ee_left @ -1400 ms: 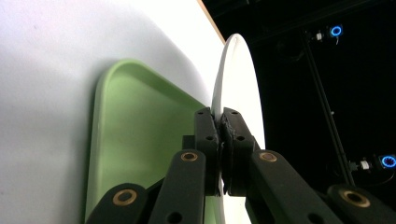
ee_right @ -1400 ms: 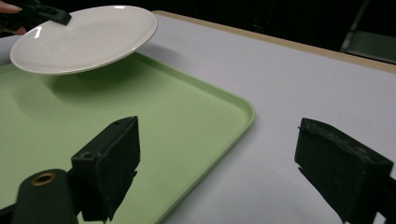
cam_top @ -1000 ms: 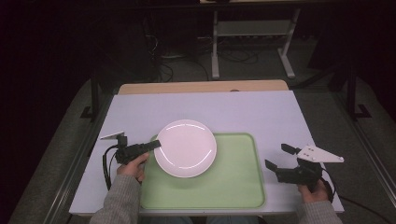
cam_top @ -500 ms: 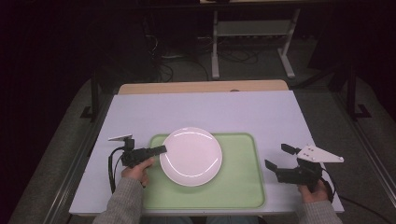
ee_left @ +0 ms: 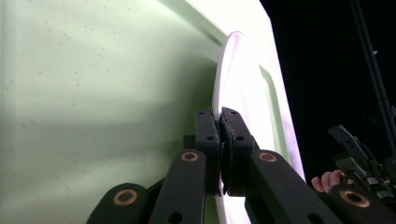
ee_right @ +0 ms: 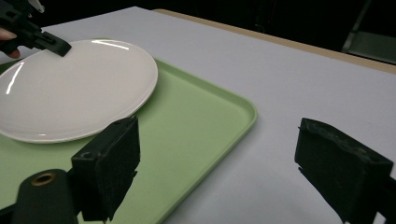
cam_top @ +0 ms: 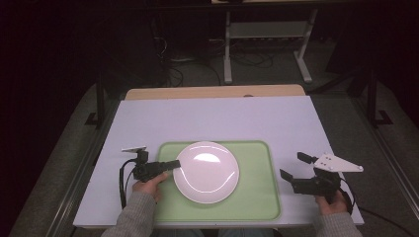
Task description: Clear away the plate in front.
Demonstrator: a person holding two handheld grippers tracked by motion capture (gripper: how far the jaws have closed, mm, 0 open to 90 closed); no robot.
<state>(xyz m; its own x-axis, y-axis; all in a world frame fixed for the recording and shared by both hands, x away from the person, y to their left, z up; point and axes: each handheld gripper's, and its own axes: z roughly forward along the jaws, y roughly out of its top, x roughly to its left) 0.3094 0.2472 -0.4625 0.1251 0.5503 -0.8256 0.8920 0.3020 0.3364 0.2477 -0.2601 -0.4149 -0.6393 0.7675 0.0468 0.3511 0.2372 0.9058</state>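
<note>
plate (cam_top: pixel 206 171) has slid further onto the green tray (cam_top: pixel 257 197), left gripper (cam_top: pixel 174 164) pinching its rim, right gripper (cam_top: pixel 293 167) idling wide open beside the tray — looks like placement, next a gentle release.

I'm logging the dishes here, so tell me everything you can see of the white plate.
The white plate is round, plain and glossy, seemingly glazed ceramic, with ceiling light glinting off it. It has a shallow raised rim and holds nothing. It lies over the left half of the green tray, within its borders. The left gripper is clamped on its left rim, jaws pressed to both faces. Whether it rests flat or is slightly lifted, I cannot tell.
</note>
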